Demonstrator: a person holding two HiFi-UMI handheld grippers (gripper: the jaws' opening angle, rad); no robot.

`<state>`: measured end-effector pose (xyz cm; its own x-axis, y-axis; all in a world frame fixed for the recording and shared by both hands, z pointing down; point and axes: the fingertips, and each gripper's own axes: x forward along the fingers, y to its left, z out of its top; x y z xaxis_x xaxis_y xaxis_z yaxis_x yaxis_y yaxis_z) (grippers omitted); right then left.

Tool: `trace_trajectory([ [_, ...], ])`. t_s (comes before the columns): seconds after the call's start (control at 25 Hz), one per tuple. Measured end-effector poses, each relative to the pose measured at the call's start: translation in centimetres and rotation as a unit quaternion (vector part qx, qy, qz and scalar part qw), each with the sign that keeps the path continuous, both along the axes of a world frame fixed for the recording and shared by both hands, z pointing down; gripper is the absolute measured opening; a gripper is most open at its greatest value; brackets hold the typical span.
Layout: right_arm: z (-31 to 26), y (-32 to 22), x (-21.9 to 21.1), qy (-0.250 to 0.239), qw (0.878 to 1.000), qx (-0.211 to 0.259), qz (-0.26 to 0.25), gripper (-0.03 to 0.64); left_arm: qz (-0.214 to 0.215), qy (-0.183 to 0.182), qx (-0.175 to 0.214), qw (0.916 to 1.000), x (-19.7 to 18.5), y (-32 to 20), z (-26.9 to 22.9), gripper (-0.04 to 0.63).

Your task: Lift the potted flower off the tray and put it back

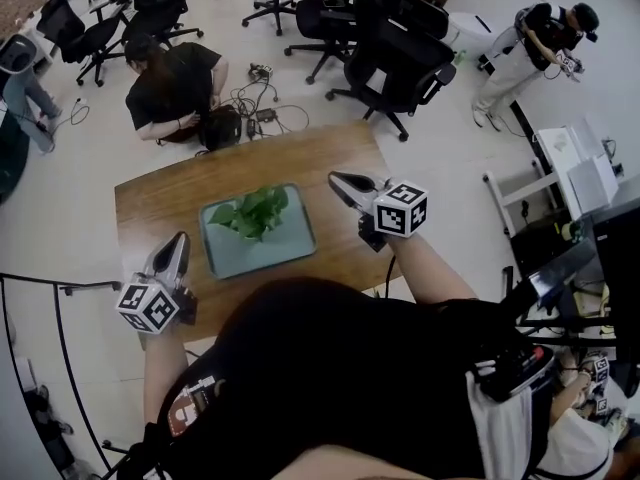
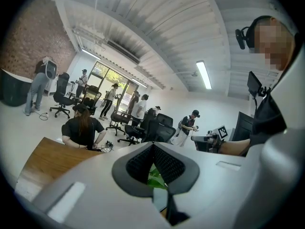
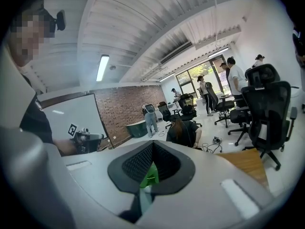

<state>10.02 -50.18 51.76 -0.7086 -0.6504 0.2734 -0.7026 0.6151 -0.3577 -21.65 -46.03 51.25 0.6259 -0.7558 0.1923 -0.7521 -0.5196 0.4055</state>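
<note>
The potted flower [image 1: 255, 211], a low clump of green leaves, sits in the grey tray [image 1: 290, 251] on the wooden table [image 1: 160, 203]. My left gripper [image 1: 182, 236] hovers at the table's near left corner, left of the tray, jaws together with nothing held. My right gripper [image 1: 333, 177] is just off the tray's far right corner, pointing at it, jaws also together and empty. In the left gripper view, leaves [image 2: 155, 178] show below the closed tips [image 2: 153, 144]. In the right gripper view, a bit of green leaf [image 3: 150, 175] shows below its tips [image 3: 152, 143].
A person [image 1: 175, 88] crouches on the floor beyond the table's far edge beside cables [image 1: 255, 103]. Black office chairs [image 1: 400, 48] stand behind the table. Another person [image 1: 535, 38] stands at the far right. A white stand [image 1: 575, 163] is to the right.
</note>
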Motion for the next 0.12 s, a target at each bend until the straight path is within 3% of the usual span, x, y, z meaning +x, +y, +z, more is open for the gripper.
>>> trace_trajectory([
  [0.12,0.10,0.30,0.03,0.002,1.000,0.000,-0.001,0.012,0.002,0.001,-0.001,1.0000,0.20,0.21,0.07,0.002],
])
